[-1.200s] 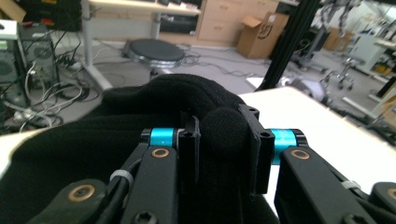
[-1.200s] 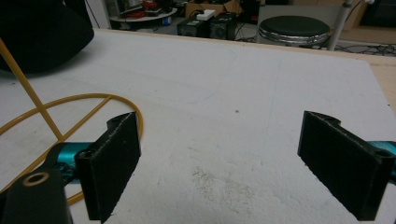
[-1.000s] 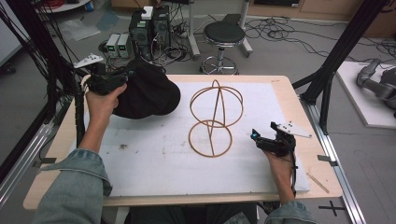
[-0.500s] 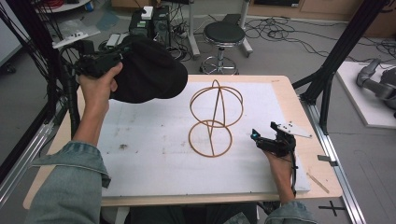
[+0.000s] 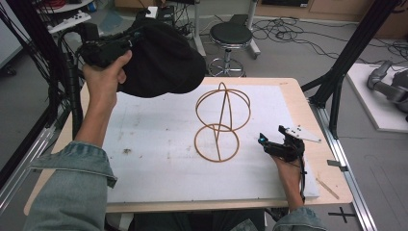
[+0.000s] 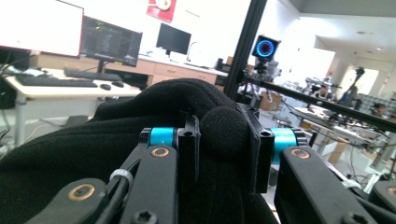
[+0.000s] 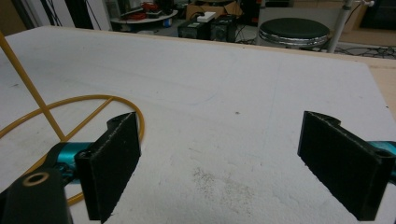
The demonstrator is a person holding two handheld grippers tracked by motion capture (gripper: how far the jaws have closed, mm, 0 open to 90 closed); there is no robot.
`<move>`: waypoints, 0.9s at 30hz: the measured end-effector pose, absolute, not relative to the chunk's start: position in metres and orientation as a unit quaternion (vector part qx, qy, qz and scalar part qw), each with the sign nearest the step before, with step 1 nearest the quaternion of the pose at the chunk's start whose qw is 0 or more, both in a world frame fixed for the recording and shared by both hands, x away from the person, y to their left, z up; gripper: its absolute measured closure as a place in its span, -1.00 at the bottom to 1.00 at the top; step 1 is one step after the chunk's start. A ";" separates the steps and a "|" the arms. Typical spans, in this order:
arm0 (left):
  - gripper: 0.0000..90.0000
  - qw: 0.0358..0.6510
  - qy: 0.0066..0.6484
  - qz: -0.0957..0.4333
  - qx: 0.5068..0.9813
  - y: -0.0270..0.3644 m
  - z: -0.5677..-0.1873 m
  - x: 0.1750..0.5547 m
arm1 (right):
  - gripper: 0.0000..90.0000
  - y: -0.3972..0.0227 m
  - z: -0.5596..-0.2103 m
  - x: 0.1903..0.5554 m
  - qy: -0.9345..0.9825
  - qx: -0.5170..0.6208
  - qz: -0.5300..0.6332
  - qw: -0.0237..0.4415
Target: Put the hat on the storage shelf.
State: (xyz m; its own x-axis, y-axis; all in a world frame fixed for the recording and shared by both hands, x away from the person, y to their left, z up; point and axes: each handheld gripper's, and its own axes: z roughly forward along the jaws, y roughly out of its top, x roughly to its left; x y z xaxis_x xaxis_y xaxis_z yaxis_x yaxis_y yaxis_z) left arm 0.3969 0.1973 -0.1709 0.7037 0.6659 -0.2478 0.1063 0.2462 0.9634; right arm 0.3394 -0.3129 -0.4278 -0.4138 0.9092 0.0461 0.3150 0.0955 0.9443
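Lifted higher than half a second ago: black hat (image 5: 163,57), pinched in the left claw (image 6: 219,140) (fabric bunched between the jaws), well above the bench (image 5: 308,115). Resting at the bench's right, beside the wire stand (image 5: 219,122): right claw (image 7: 219,172), jaws wide apart.

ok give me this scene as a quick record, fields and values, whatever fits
left tool: shut on black hat, held up above the table's far left corner
right tool: open, low over the white mat, gripping nothing
wire hat stand: upright on the mat, nothing on it
table: wooden, mat covers most of it
stool: on the floor beyond the table
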 end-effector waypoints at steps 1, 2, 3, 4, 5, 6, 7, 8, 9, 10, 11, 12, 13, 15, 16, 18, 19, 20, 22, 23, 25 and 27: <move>0.59 0.720 0.328 0.192 0.581 0.194 -0.169 0.396 | -0.71 -0.313 -0.428 0.339 0.678 0.452 0.498 0.299; 0.59 0.723 0.323 0.189 0.581 0.192 -0.167 0.395 | -0.71 -0.313 -0.428 0.339 0.678 0.452 0.498 0.299; 0.59 0.723 0.323 0.189 0.581 0.192 -0.167 0.395 | -0.71 -0.313 -0.428 0.339 0.677 0.451 0.498 0.299; 0.59 0.727 0.319 0.185 0.579 0.189 -0.165 0.394 | -0.71 -0.313 -0.428 0.339 0.677 0.452 0.498 0.299; 0.59 0.733 0.313 0.177 0.578 0.184 -0.162 0.393 | -0.71 -0.313 -0.428 0.339 0.678 0.451 0.497 0.300; 0.59 0.734 0.309 0.175 0.578 0.182 -0.160 0.392 | -0.71 -0.313 -0.428 0.339 0.679 0.451 0.495 0.300; 0.59 0.736 0.306 0.172 0.578 0.181 -0.159 0.392 | -0.71 -0.313 -0.427 0.339 0.679 0.451 0.496 0.300; 0.59 0.739 0.304 0.168 0.577 0.179 -0.157 0.392 | -0.71 -0.313 -0.428 0.339 0.678 0.452 0.496 0.300; 0.59 0.741 0.301 0.165 0.577 0.177 -0.156 0.391 | -0.71 -0.313 -0.428 0.339 0.678 0.452 0.496 0.299; 0.59 0.742 0.298 0.164 0.577 0.175 -0.154 0.391 | -0.71 -0.313 -0.427 0.339 0.679 0.452 0.494 0.300; 0.59 0.743 0.296 0.163 0.577 0.173 -0.153 0.390 | -0.71 -0.313 -0.428 0.339 0.679 0.451 0.494 0.302; 0.58 0.745 0.293 0.160 0.577 0.172 -0.153 0.390 | -0.71 -0.313 -0.428 0.339 0.680 0.451 0.493 0.303; 0.58 0.745 0.293 0.160 0.577 0.172 -0.153 0.390 | -0.71 -0.313 -0.428 0.339 0.680 0.451 0.493 0.303; 0.59 0.746 0.289 0.158 0.578 0.169 -0.151 0.389 | -0.71 -0.313 -0.428 0.339 0.680 0.449 0.493 0.304; 0.59 0.747 0.288 0.156 0.579 0.167 -0.151 0.389 | -0.71 -0.313 -0.428 0.339 0.680 0.449 0.493 0.304; 0.59 0.749 0.284 0.151 0.579 0.164 -0.150 0.389 | -0.71 -0.313 -0.428 0.339 0.681 0.449 0.492 0.303; 0.58 0.750 0.282 0.147 0.580 0.163 -0.150 0.389 | -0.71 -0.313 -0.428 0.339 0.681 0.449 0.492 0.304; 0.59 0.752 0.281 0.143 0.579 0.162 -0.149 0.389 | -0.71 -0.313 -0.428 0.339 0.681 0.450 0.492 0.303; 0.59 0.755 0.279 0.135 0.578 0.160 -0.149 0.389 | -0.71 -0.313 -0.428 0.339 0.681 0.449 0.492 0.303; 0.58 0.754 0.278 0.138 0.579 0.159 -0.149 0.388 | -0.71 -0.313 -0.428 0.339 0.682 0.449 0.491 0.303; 0.58 0.749 0.275 0.142 0.585 0.158 -0.149 0.389 | -0.71 -0.313 -0.428 0.339 0.682 0.449 0.491 0.303; 0.58 0.746 0.275 0.137 0.590 0.155 -0.152 0.391 | -0.71 -0.313 -0.428 0.339 0.682 0.449 0.491 0.303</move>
State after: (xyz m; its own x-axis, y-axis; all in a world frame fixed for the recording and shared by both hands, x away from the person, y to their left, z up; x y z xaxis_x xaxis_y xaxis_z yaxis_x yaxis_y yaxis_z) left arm 0.3905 0.1546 -0.1516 0.8113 0.5287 -0.2495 0.1209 0.2658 0.9564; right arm 0.3391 -0.3127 -0.4276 -0.4119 0.9108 0.0280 0.3144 0.1132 0.9425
